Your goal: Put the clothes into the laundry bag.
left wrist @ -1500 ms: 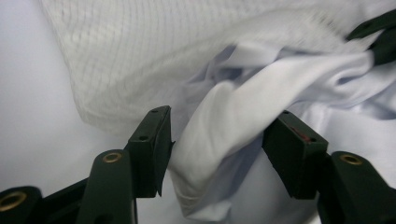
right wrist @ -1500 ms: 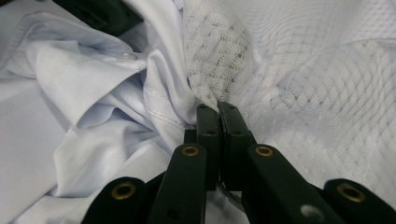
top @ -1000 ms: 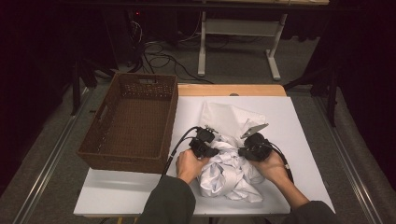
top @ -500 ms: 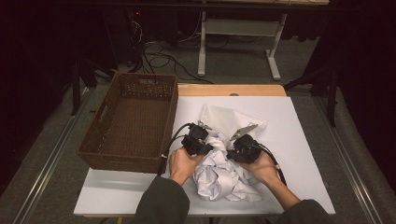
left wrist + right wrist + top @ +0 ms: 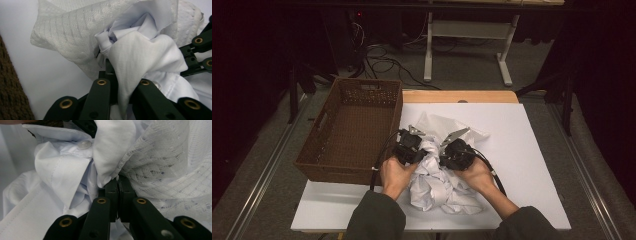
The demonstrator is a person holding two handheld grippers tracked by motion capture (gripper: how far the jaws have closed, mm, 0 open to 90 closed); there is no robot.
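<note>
Both jaws are pinched shut on the white clothes (image 5: 437, 180) bunched on the table (image 5: 522, 150), beside the basket (image 5: 352, 130). The left gripper (image 5: 411, 146) and right gripper (image 5: 455, 152) hold thick folds. The clothes look soft, light and floppy, so bunched cloth is the best place to grab.

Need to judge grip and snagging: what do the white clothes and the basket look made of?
Smooth white shirt: plain woven cloth, likely cotton, matte, with stitched seams and a button. Lacy white piece: openwork knit with patterned holes. Basket: brown woven wicker or a lookalike, judging by its ribbed weave.

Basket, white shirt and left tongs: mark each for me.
Basket (image 5: 362, 95), high view, far rim.
White shirt (image 5: 439, 187), high view, crumpled middle.
Left tongs (image 5: 117, 75), left gripper view, between the tips, shut on the shirt.
</note>
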